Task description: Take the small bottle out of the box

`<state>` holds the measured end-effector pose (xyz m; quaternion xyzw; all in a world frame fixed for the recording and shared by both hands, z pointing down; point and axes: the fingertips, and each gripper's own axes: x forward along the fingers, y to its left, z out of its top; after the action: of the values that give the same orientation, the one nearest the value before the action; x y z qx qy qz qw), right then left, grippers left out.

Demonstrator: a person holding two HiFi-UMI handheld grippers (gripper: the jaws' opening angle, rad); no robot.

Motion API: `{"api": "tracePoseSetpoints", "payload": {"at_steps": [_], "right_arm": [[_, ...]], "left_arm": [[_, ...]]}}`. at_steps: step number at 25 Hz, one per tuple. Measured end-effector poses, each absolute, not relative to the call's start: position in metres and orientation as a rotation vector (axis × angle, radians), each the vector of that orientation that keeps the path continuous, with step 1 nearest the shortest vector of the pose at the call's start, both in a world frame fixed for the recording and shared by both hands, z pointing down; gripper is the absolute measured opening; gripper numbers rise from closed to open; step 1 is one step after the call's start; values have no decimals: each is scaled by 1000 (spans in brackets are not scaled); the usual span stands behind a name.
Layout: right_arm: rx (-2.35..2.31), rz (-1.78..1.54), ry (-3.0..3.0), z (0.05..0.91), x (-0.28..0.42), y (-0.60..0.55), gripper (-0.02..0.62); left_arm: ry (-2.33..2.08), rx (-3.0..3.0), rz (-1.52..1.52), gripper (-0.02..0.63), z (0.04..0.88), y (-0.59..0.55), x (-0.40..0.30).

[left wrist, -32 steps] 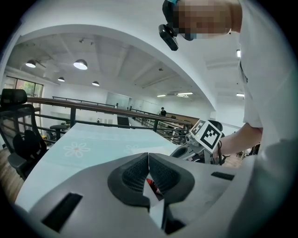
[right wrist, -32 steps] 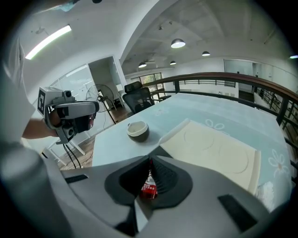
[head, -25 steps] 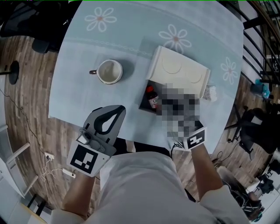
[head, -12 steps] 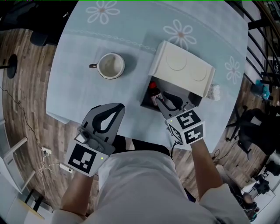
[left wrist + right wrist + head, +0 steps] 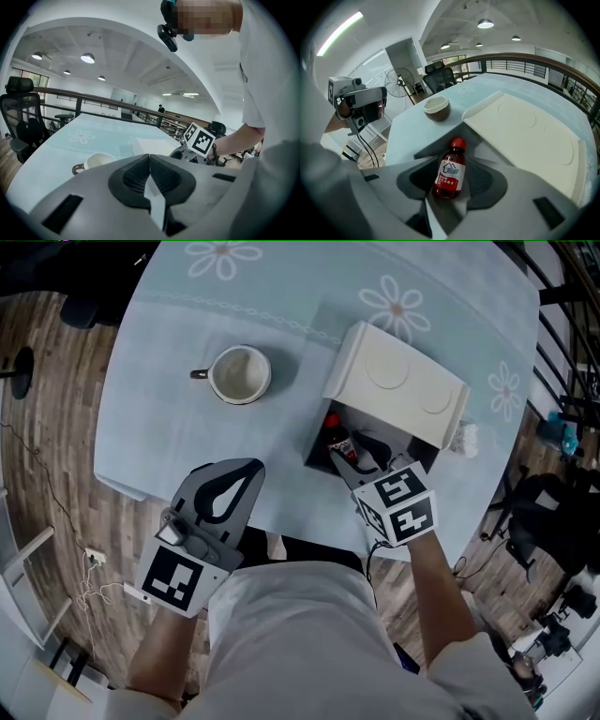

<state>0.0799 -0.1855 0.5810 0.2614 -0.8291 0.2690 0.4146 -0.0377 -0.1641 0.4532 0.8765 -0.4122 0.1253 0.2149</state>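
A small bottle (image 5: 338,440) of red liquid with a red cap stands in the dark box (image 5: 317,448), whose white lid (image 5: 398,381) is flipped up behind it. My right gripper (image 5: 361,454) reaches down into the box. In the right gripper view the bottle (image 5: 451,166) sits between the right gripper's (image 5: 452,186) jaws, which have just been opening; the pads flank it with small gaps. My left gripper (image 5: 249,469) hovers shut over the table's near edge, left of the box. The left gripper view shows the left gripper's (image 5: 149,158) jaws meeting with nothing between them.
A white cup (image 5: 239,373) with a dark handle stands on the pale blue flowered table (image 5: 159,418), left of the box. A small white crumpled object (image 5: 466,437) lies right of the lid. The table's near edge runs just under both grippers; wooden floor lies beyond.
The right gripper has sunk into the box and its jaws have spread around the bottle. The left gripper has stayed near the table's front edge.
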Motion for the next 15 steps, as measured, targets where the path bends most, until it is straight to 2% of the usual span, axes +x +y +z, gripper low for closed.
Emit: {"api": "tracePoseSetpoints", "payload": {"at_steps": [7, 15], "right_arm": [[634, 684, -2040, 593, 78, -184, 222], [624, 701, -2008, 605, 76, -182, 224]], "left_arm": [[-1137, 2414, 353, 21, 459, -163, -40], [-1137, 2415, 363, 21, 459, -162, -42]]}}
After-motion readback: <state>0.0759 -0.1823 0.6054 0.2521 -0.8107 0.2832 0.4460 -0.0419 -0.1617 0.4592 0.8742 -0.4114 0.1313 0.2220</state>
